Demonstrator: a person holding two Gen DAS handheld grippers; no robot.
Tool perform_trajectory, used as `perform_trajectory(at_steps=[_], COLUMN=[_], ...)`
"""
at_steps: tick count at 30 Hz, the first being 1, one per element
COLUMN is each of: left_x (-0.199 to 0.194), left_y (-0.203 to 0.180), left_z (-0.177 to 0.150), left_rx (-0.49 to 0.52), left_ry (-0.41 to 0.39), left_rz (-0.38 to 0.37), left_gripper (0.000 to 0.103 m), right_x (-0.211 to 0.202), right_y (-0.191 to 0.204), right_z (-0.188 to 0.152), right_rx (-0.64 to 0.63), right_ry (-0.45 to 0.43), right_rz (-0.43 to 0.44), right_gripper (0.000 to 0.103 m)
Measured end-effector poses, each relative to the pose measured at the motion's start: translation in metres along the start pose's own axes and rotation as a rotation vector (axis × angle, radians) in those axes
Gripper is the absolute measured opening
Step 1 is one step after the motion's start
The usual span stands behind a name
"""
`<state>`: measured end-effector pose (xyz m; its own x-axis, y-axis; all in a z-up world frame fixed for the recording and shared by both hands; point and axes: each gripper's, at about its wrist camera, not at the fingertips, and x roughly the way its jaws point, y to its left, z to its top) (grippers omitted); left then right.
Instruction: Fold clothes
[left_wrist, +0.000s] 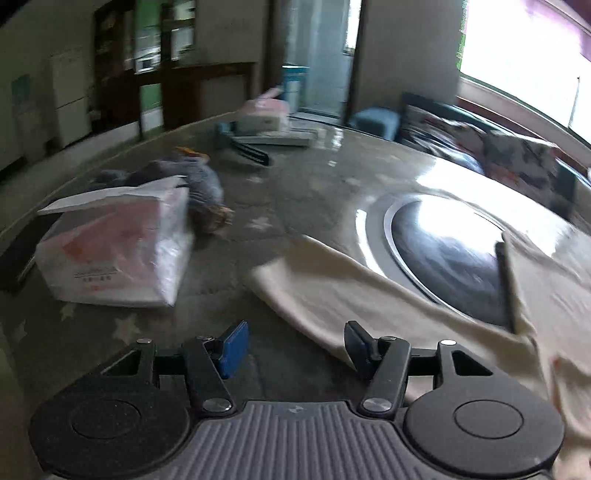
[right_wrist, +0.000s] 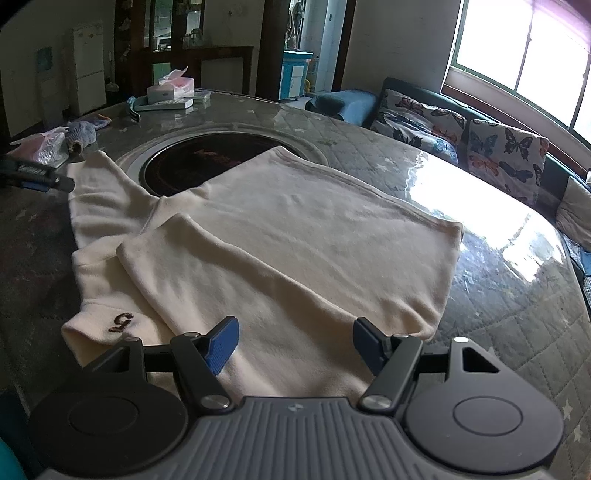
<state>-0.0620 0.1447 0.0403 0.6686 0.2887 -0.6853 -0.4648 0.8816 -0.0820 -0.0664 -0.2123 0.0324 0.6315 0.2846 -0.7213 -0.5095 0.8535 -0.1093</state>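
Observation:
A cream long-sleeved top (right_wrist: 295, 229) lies flat on the round table (right_wrist: 498, 302). One sleeve (right_wrist: 207, 266) is folded across the body; the other sleeve (right_wrist: 99, 188) stretches left. Its collar shows a brown mark (right_wrist: 123, 320). My right gripper (right_wrist: 293, 345) is open and empty, just above the top's near edge. My left gripper (left_wrist: 295, 347) is open and empty at the end of the left sleeve (left_wrist: 332, 291), and shows at the left edge in the right wrist view (right_wrist: 44, 179).
A dark round hotplate (right_wrist: 207, 162) sits in the table's middle, partly under the top. A white plastic bag (left_wrist: 114, 247), a bundle of grey clothes (left_wrist: 199, 184) and a tissue box (right_wrist: 170, 88) lie on the far side. A sofa with butterfly cushions (right_wrist: 506, 147) stands to the right.

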Motion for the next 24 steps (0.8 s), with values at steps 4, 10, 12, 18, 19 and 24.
perform_trajectory(at_steps=[4,10,12,18,19,24], left_x=[0.009,0.014,0.015,0.007,0.002,-0.031], left_y=[0.008,0.014,0.016,0.014,0.011,-0.023], left_z=[0.007,0.008,0.009,0.015,0.018,0.031], left_rx=[-0.053,-0.081,-0.095,-0.097,-0.096,-0.029], left_ry=[-0.002,-0.021,-0.024,-0.069,-0.083,-0.122], left_rz=[0.007,0.044,0.033,-0.038,-0.063,-0.258], left_gripper=[0.048,0.023,0.012,0.003,0.003,0.003], right_x=[0.000,-0.002,-0.002,-0.004,-0.005,-0.009], right_y=[0.003,0.004,0.004,0.002,0.001,-0.004], right_z=[0.001,0.002,0.002,0.002,0.002,0.004], right_rx=[-0.012,-0.012,-0.008,0.011,0.014,0.047], right_ry=[-0.002,-0.008,-0.008,-0.012,-0.013,-0.028], right_rz=[0.000,0.002,0.002,0.001,0.001,0.008], right_gripper=[0.069,0.067,0.066,0.060,0.059,0.054])
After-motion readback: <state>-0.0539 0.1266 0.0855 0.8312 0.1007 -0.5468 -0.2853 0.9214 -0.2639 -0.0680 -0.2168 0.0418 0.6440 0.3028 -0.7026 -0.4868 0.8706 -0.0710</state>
